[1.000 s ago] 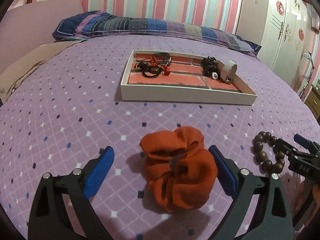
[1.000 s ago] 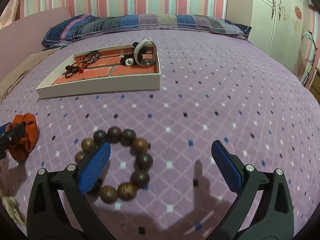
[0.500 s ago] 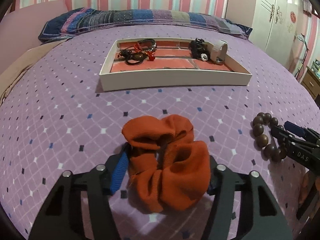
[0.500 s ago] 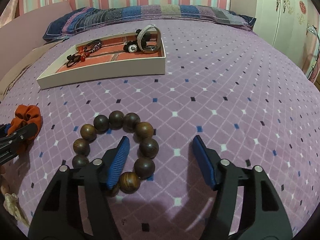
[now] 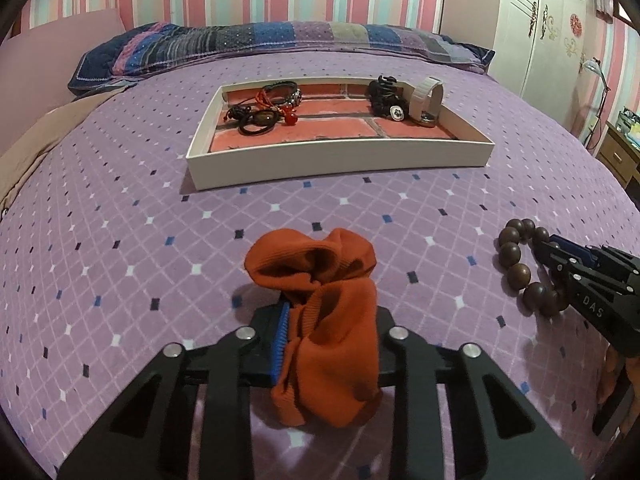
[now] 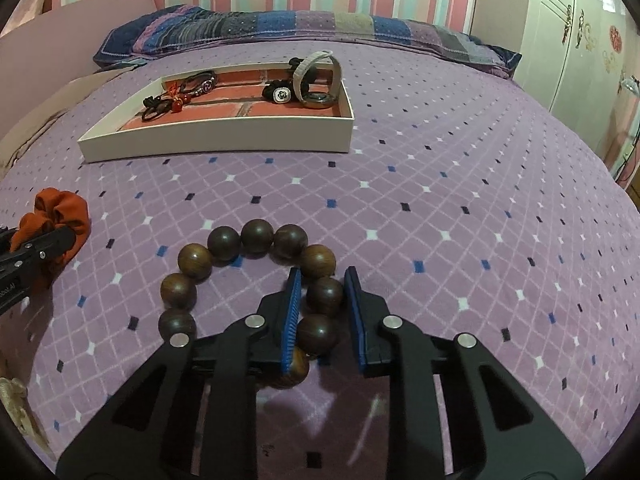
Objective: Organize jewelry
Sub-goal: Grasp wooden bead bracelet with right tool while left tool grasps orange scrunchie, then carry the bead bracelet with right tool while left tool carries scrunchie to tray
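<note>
My left gripper [image 5: 326, 332] is shut on an orange fabric scrunchie [image 5: 320, 300], which bulges up between the fingers. My right gripper [image 6: 322, 300] is shut on a brown wooden bead bracelet [image 6: 248, 240], gripping the right side of the ring; the bracelet lies on the purple bedspread. The bracelet [image 5: 520, 268] and right gripper [image 5: 568, 256] also show at the right of the left wrist view. The scrunchie [image 6: 60, 212] shows at the left of the right wrist view. A white tray [image 5: 340, 158] with a brick-pattern floor lies farther up the bed.
The tray [image 6: 216, 142] holds black and red cord bracelets [image 5: 266, 106] at its left and a black watch with a beige strap [image 5: 404, 100] at its right. A striped pillow [image 5: 280, 40] lies behind. A white wardrobe [image 5: 540, 28] stands at the right.
Both grippers have closed: the left from wide open onto the scrunchie, the right from wide open onto the bead bracelet's right side. Both moved slightly forward.
</note>
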Action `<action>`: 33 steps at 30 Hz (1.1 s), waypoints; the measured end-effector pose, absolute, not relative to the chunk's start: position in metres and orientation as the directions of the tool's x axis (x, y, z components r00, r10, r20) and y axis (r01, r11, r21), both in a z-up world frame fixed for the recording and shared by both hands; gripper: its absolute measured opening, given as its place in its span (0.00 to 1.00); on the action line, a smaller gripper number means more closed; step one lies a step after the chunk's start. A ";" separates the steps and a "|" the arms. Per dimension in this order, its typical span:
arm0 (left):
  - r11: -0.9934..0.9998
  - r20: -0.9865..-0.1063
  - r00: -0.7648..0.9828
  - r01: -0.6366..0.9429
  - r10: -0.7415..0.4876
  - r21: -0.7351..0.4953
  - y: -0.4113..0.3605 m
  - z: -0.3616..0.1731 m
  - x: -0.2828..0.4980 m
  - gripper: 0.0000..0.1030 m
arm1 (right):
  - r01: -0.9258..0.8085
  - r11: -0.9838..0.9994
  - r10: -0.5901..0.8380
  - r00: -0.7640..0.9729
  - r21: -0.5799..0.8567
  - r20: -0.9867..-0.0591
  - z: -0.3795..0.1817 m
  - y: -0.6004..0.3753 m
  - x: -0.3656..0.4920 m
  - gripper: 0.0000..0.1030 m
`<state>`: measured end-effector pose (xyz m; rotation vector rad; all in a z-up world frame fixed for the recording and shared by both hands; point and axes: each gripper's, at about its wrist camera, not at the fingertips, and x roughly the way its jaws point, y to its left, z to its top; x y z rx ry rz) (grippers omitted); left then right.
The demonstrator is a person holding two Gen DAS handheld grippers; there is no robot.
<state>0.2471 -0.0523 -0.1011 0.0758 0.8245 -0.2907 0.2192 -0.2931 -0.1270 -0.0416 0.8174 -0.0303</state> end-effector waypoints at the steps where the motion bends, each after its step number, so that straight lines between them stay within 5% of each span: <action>1: 0.957 -0.732 0.643 0.285 -0.227 -0.046 -0.053 -0.101 0.247 0.25 | 0.011 0.999 -0.041 0.684 -0.046 -0.728 -0.127 -0.293 0.219 0.22; 33: 0.953 -0.669 0.700 0.299 -0.251 -0.044 -0.049 -0.045 0.240 0.19 | -0.045 0.999 0.020 0.779 -0.023 -0.627 -0.063 -0.274 0.226 0.19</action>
